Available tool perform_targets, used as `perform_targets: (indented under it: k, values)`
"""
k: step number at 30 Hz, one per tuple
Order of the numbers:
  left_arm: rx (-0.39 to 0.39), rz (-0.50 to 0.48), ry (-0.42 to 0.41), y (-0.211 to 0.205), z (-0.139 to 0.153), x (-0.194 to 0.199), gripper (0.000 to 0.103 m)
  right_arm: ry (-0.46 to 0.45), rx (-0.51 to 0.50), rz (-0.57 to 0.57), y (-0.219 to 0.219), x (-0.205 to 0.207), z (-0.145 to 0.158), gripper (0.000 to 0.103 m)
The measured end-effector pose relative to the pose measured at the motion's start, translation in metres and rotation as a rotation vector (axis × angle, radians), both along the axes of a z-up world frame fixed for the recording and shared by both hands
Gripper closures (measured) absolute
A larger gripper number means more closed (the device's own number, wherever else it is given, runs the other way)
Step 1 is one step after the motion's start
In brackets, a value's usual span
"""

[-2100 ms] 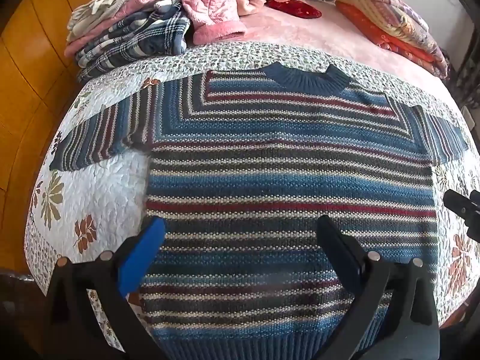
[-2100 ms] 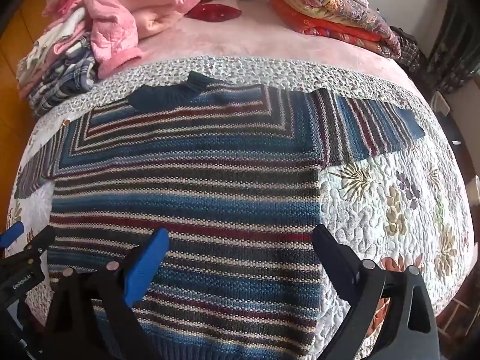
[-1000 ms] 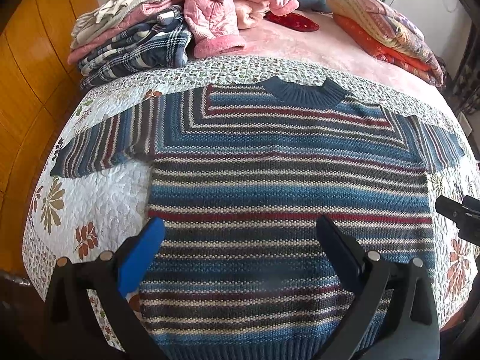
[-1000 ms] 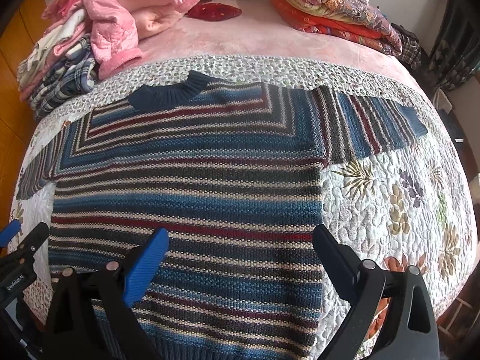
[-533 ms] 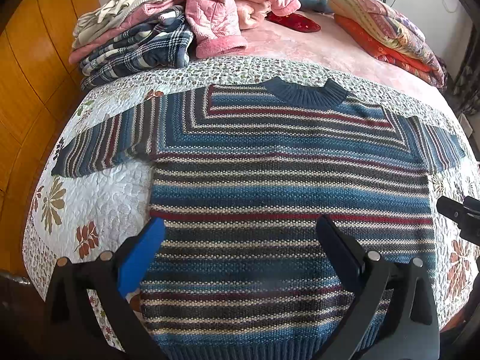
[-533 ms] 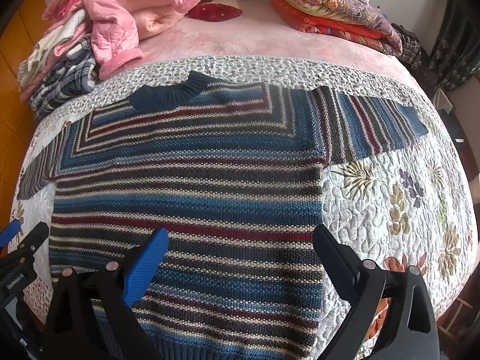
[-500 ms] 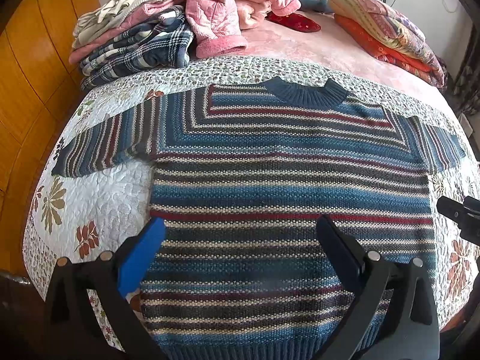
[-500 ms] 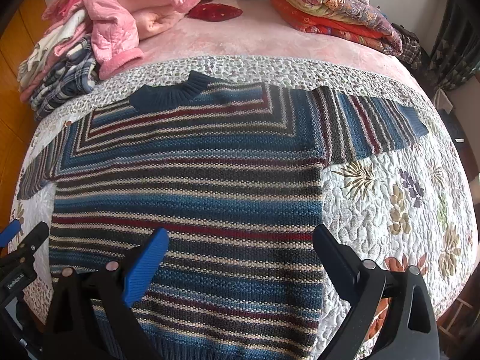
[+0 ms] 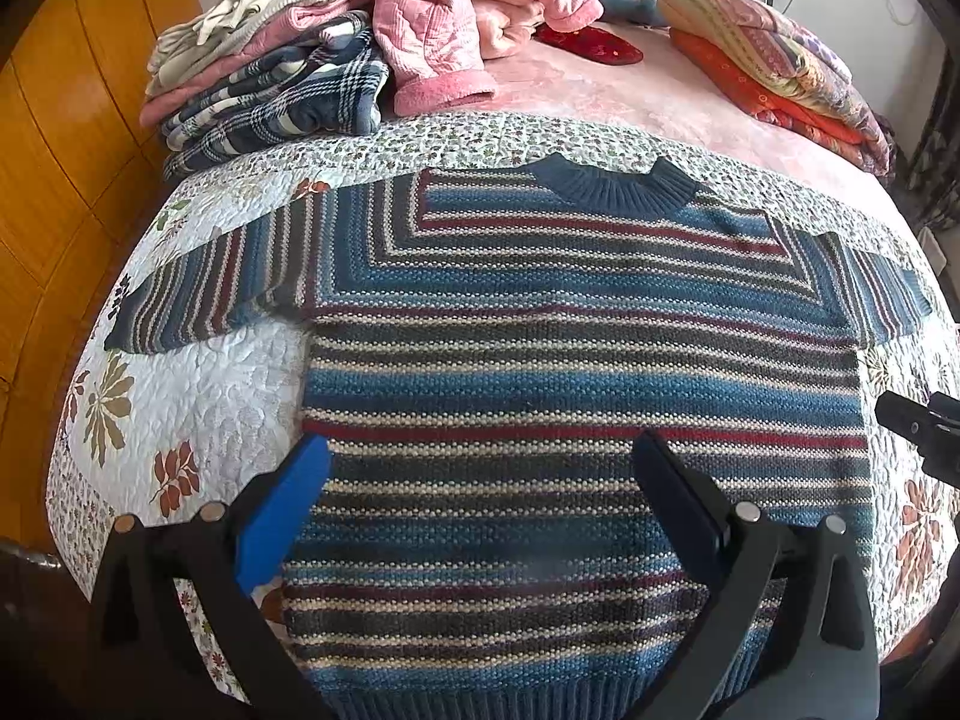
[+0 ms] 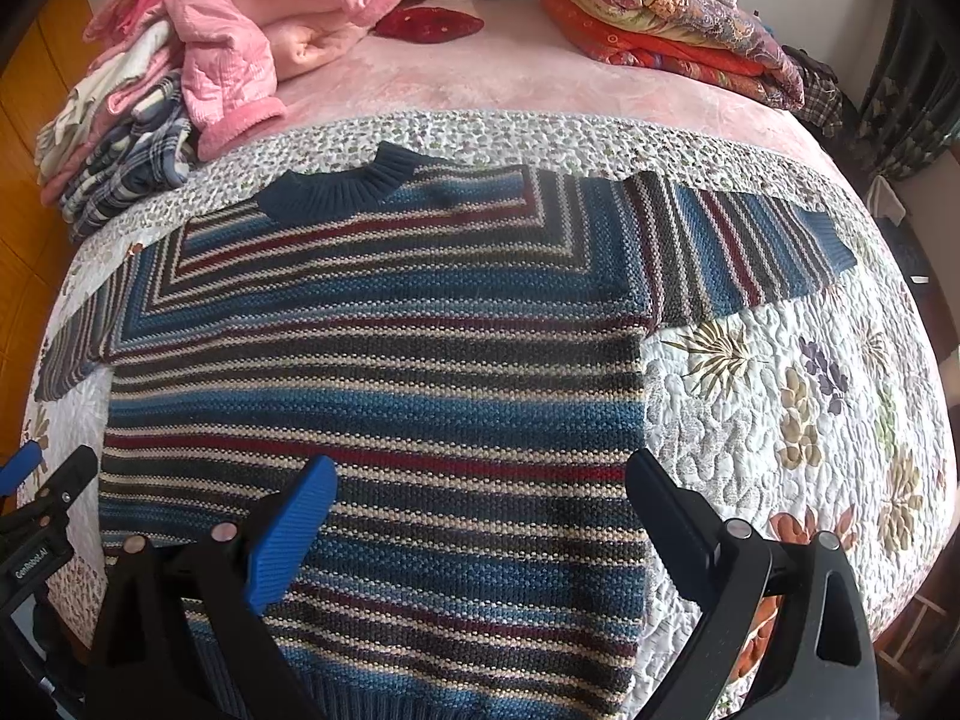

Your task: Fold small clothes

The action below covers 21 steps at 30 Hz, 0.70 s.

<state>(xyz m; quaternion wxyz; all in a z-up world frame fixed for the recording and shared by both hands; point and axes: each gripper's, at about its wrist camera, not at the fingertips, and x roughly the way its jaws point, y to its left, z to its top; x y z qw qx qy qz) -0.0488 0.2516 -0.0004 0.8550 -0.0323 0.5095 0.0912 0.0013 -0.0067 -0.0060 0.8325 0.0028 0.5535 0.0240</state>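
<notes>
Both sets of jaws stand wide apart and empty: the left gripper [image 9: 480,468] and right gripper [image 10: 480,480] hover over the lower half of the blue, red and cream striped knitted sweater [image 9: 576,372]. It lies flat, sleeves spread, on the floral quilted bedspread [image 9: 198,384]. The thick knit looks soft, floppy and fairly heavy; I would pinch it at a sleeve cuff or hem corner.

A big bed [image 10: 492,84] with a pink sheet fills the room. A white flower quilt [image 10: 780,396] covers its near part. An orange wood wall [image 9: 54,138] stands on one side, dark curtains [image 10: 912,96] on the other.
</notes>
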Motion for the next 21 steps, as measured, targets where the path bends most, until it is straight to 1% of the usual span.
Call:
perform_targets:
  k: [21]
  values:
    - [0.000, 0.001, -0.003, 0.0030, 0.0001, -0.0005, 0.003, -0.002, 0.002, 0.000, -0.0007, 0.0006, 0.0006, 0.006]
